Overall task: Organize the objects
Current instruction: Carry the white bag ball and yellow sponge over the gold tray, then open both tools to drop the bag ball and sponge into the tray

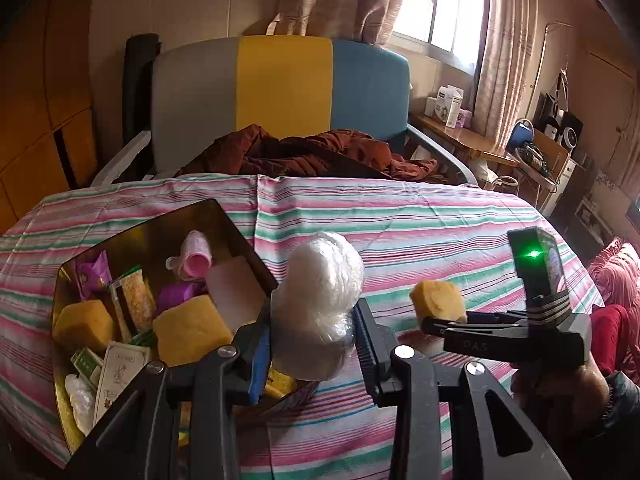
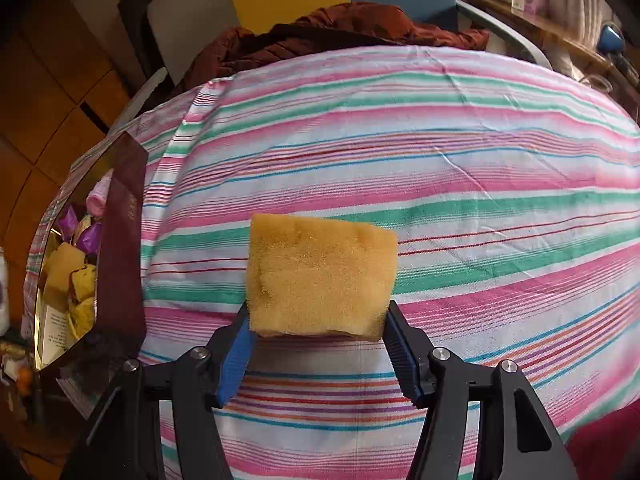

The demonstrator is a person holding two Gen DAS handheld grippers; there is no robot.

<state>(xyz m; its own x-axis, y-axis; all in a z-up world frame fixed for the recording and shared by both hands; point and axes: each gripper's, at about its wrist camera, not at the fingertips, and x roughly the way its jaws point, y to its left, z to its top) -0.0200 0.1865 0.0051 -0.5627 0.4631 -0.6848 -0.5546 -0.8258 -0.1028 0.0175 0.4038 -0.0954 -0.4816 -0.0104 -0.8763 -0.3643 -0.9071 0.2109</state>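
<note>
My left gripper (image 1: 312, 320) has its jaws clamped on a soft, slippery plastic-wrapped bundle (image 1: 320, 280); my right gripper (image 2: 316, 320) squeezes the light, springy sponge (image 2: 320, 272) low, by its near edge.

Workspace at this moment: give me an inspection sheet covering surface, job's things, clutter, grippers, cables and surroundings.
Surface: striped cloth, pink, green and white, lightly creased, bare in the middle.
Job's things: gold-lined box at the left edge, holding yellow sponges, purple wrappers, a pink bottle and paper packets; white plastic bundle and yellow sponge both held above the cloth.
Clutter: nothing seen loose on the cloth.
Grippers: left gripper shut on the white plastic bundle beside the box; right gripper shut on the yellow sponge, its fingers pressing both sides.
Cables: nothing seen.
Surroundings: brown blanket, striped headboard, bright window, crowded side table.
</note>
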